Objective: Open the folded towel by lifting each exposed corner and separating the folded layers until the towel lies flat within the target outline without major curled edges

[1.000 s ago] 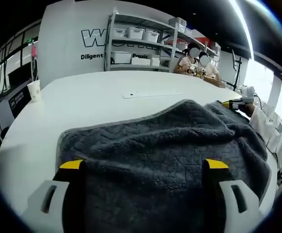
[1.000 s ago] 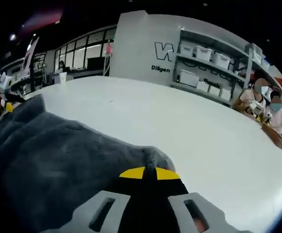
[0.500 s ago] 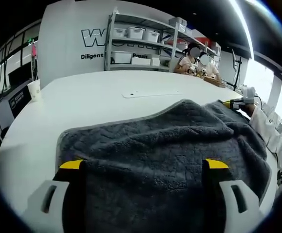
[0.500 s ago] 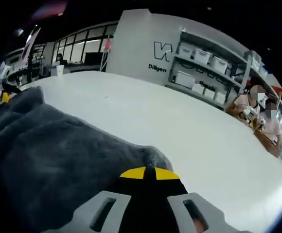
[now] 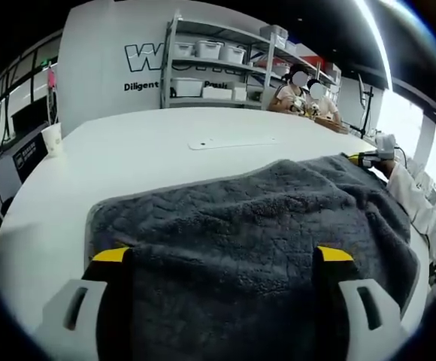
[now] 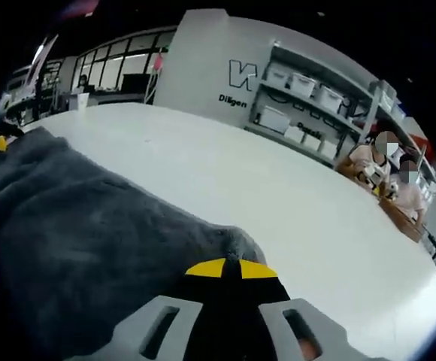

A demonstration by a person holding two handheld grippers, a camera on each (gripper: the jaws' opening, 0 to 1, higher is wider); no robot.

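A dark grey towel (image 5: 248,226) lies spread over the white table (image 5: 150,150), its far edge slightly humped. My left gripper (image 5: 222,256) is open, its yellow-tipped jaws wide apart at the towel's near edge, with the cloth lying between them. In the right gripper view the towel (image 6: 75,226) stretches away to the left. My right gripper (image 6: 231,268) is shut on a corner of it, and the cloth bunches just ahead of the yellow tips. The right gripper (image 5: 364,159) also appears at the towel's far right in the left gripper view, held by a hand.
A paper cup (image 5: 52,140) stands at the table's left edge. A small flat white strip (image 5: 233,143) lies beyond the towel. Shelving with white bins (image 5: 210,71) lines the back wall. Two people (image 5: 306,94) sit at the table's far end.
The hump along the towel's far edge has dropped and flattened a little. The right gripper has shifted with the corner still in it. The left gripper has stayed put.
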